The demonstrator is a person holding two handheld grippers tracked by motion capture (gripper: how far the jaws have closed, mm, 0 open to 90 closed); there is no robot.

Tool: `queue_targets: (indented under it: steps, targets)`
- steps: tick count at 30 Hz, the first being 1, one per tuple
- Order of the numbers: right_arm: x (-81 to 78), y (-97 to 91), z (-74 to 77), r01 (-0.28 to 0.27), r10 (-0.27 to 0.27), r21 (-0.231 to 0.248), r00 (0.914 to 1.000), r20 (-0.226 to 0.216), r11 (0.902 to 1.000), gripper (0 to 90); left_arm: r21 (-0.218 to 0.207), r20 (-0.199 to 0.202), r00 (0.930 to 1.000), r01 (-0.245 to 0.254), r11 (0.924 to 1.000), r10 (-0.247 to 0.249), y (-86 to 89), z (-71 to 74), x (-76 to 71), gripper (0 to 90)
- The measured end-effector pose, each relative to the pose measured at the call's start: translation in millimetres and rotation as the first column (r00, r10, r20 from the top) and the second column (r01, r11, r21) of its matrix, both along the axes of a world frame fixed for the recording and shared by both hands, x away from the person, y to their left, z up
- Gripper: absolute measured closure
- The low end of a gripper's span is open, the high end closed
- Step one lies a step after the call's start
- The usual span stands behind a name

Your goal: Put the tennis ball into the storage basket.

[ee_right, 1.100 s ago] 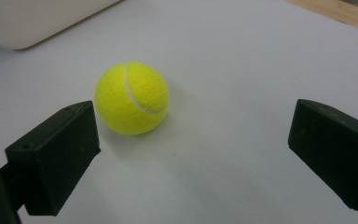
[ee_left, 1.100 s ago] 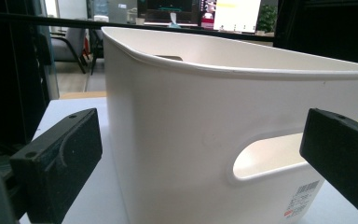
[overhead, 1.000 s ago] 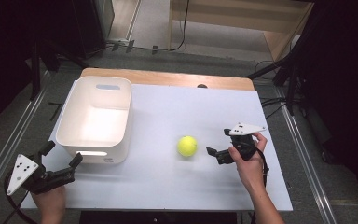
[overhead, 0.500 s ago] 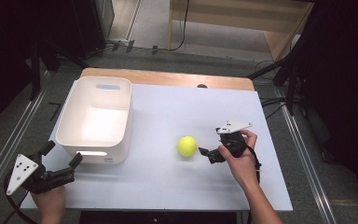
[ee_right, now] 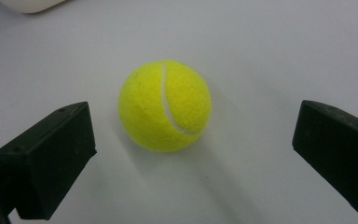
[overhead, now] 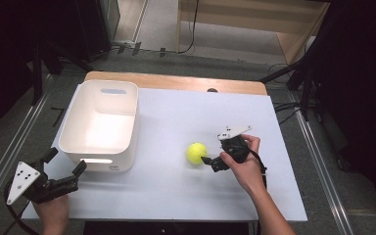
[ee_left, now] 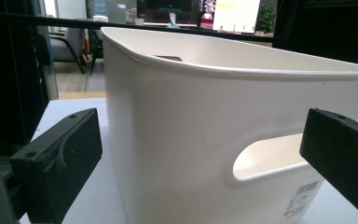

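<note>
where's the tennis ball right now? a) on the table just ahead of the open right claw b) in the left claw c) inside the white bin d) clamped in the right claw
a: the tennis ball rests on the table, ahead of the right claw, whose jaws stand wide apart and clear of it.

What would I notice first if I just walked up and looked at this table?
The bright yellow tennis ball pops out on the white table, right in front of the open right gripper. Next comes the big white bin at the table's left, with the open left gripper near its front corner.
</note>
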State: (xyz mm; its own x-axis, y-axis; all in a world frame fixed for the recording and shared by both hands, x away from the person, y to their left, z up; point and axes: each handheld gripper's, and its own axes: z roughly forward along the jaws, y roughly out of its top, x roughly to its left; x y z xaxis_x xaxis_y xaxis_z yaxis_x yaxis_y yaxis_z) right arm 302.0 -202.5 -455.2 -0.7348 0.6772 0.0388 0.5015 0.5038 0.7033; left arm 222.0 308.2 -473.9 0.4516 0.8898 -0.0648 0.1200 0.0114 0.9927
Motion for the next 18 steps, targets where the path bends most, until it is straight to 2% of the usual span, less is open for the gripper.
queue_targets:
  steps: [18]
  targets:
    - [9.1, 23.0, -10.1, -0.055, 0.053, -0.047, 0.9974, -0.05, 0.9974, 0.0, 0.001, -0.004, 1.0, 0.0, 1.0, 0.0, 0.2, 0.3, -0.2, 0.0]
